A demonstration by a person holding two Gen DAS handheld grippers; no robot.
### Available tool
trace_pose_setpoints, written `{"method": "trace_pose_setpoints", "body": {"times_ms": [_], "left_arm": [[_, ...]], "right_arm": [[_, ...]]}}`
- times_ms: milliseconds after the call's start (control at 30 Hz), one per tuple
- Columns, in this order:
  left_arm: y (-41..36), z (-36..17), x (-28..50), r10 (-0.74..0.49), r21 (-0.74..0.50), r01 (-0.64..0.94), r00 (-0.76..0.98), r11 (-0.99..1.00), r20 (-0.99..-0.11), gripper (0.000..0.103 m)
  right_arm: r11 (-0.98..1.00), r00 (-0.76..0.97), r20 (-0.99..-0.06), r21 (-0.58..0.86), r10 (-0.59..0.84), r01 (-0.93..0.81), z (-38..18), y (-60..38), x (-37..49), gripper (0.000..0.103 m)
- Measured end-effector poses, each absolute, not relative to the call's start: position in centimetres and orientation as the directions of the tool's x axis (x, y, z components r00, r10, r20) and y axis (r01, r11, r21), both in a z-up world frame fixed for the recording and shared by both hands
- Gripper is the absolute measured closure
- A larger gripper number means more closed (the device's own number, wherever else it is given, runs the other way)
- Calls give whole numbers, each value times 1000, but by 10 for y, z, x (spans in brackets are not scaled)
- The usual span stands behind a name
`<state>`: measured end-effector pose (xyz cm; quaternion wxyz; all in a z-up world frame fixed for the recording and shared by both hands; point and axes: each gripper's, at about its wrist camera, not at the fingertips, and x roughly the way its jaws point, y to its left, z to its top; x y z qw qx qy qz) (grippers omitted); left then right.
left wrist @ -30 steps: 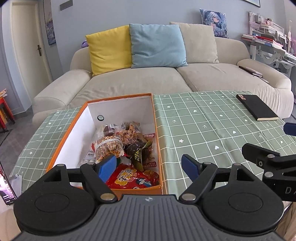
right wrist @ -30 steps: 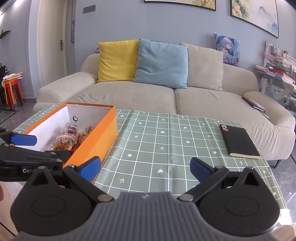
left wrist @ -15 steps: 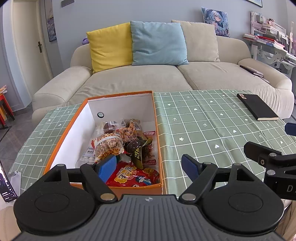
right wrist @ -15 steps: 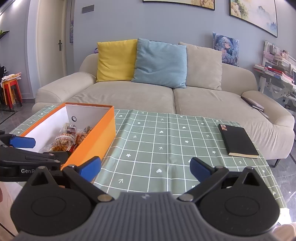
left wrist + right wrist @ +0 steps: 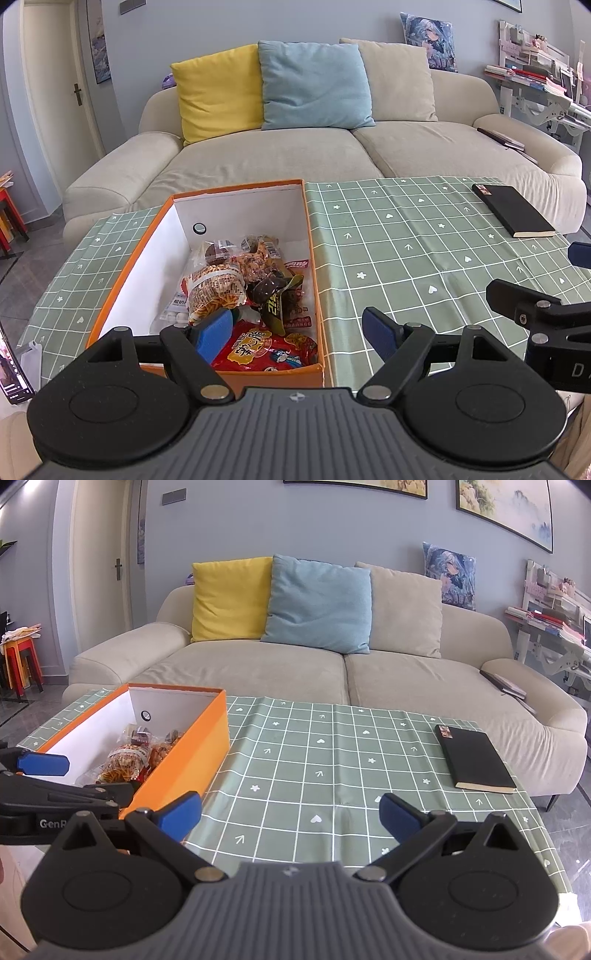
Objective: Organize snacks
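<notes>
An orange box [image 5: 236, 376] with white inner walls is shown on a green checked tablecloth [image 5: 424, 258], toward 10 o'clock on the table as seen from the right wrist view. The snacks [image 5: 236, 291] are gathered inside the box at its near end: a red packet [image 5: 266, 349] lies nearest the front wall, with a bag of orange sticks [image 5: 214, 291] and a dark green wrapper [image 5: 275, 302] behind it. The left gripper [image 5: 299, 330] is held above the front wall of the box, its blue pads spread wide with nothing between them. The right gripper [image 5: 291, 812] is held over bare cloth just right of the box, likewise spread and empty. A black notebook [image 5: 474, 758] lies closed at 2 o'clock, well apart from the box. A beige sofa [image 5: 332, 672] with yellow, blue and beige cushions is seen beyond the table.
</notes>
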<state>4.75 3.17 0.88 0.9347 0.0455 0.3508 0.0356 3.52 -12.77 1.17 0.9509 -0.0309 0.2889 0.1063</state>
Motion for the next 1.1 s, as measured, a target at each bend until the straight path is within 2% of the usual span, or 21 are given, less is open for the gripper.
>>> {"method": "trace_pose_setpoints", "body": {"times_ms": [1100], "left_arm": [[32,8,48,92,112,-24,746,993,-660,9]], "right_arm": [[975,809,-558,3,184,-220,12,-128,35,4]]}}
